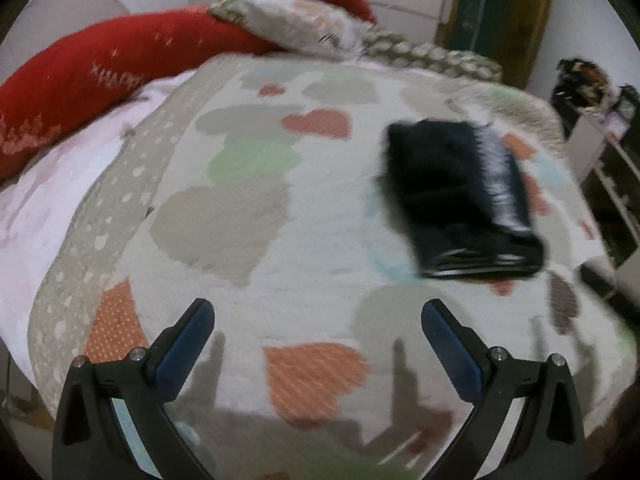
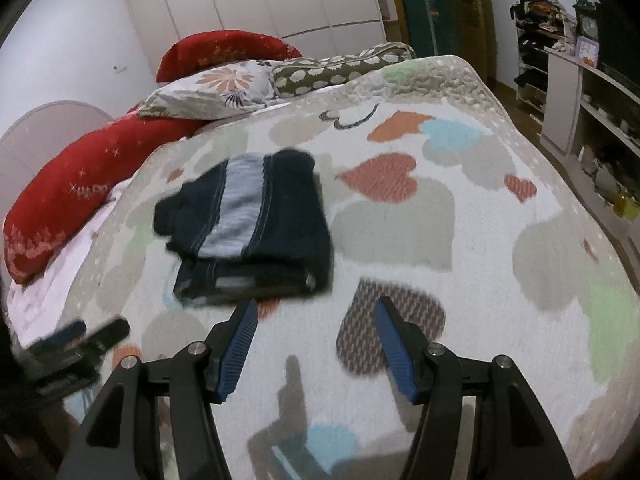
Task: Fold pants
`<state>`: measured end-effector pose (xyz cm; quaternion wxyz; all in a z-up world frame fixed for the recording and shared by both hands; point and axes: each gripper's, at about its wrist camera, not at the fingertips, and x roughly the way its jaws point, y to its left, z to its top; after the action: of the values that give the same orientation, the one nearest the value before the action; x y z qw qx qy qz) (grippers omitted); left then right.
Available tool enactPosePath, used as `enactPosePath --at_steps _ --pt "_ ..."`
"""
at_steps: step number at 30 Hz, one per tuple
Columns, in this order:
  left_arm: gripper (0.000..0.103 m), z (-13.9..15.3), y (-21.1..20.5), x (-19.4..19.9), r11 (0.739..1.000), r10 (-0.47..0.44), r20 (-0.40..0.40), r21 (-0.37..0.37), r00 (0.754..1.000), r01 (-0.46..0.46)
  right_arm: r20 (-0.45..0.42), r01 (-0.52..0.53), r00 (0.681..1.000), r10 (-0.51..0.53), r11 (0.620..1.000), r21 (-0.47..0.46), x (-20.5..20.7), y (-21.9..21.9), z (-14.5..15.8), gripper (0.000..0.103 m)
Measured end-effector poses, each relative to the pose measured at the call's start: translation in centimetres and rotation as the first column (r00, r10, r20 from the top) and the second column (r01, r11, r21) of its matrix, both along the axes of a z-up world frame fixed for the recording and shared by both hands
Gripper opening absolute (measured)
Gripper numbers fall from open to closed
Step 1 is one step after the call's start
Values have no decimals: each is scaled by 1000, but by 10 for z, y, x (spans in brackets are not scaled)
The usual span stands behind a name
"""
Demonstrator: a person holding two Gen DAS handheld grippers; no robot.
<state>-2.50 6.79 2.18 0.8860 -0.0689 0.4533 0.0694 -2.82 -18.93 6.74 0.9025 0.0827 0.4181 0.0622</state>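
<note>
The dark navy pants (image 1: 460, 196) with a pale grey side stripe lie folded in a compact stack on the heart-patterned bedspread (image 1: 280, 220). In the right wrist view the folded pants (image 2: 256, 228) lie just beyond and left of my right gripper (image 2: 316, 304), which is open and empty, held above the bed. My left gripper (image 1: 318, 306) is open and empty, above the bedspread, with the pants ahead to its right. The left gripper also shows blurred at the lower left of the right wrist view (image 2: 80, 340).
Red pillows (image 1: 80, 76) and a floral pillow (image 2: 212, 88) lie at the head of the bed. White wardrobe doors (image 2: 260, 4) stand behind. Shelves with clutter (image 2: 580, 92) line the right wall. The bed's front edge is near both grippers.
</note>
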Motion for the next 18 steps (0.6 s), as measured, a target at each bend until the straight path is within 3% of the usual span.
enactPosePath --at_steps 4,8,12,14,16,18 --pt "103 -28 14 4 999 31 -93 -32 995 -34 -14 -1 1000 2 998 56 22 -6 6 65" --pt "103 -32 8 -2 1000 6 -84 13 996 -5 -24 -22 999 24 998 51 38 0 6 65" --pt "103 -33 11 -8 999 -43 -85 2 995 43 -41 -56 997 58 997 57 52 3 4 65" --pt "98 -21 14 -7 995 -82 -78 -65 994 77 -48 -71 996 74 995 68 61 2 3 65" --pt "98 2 22 -5 978 -86 10 -191 996 87 -54 -83 995 88 994 77 72 -2 2 65" --pt "98 23 21 9 970 -74 66 -225 995 88 -57 -89 994 93 993 80 87 -5 1 67"
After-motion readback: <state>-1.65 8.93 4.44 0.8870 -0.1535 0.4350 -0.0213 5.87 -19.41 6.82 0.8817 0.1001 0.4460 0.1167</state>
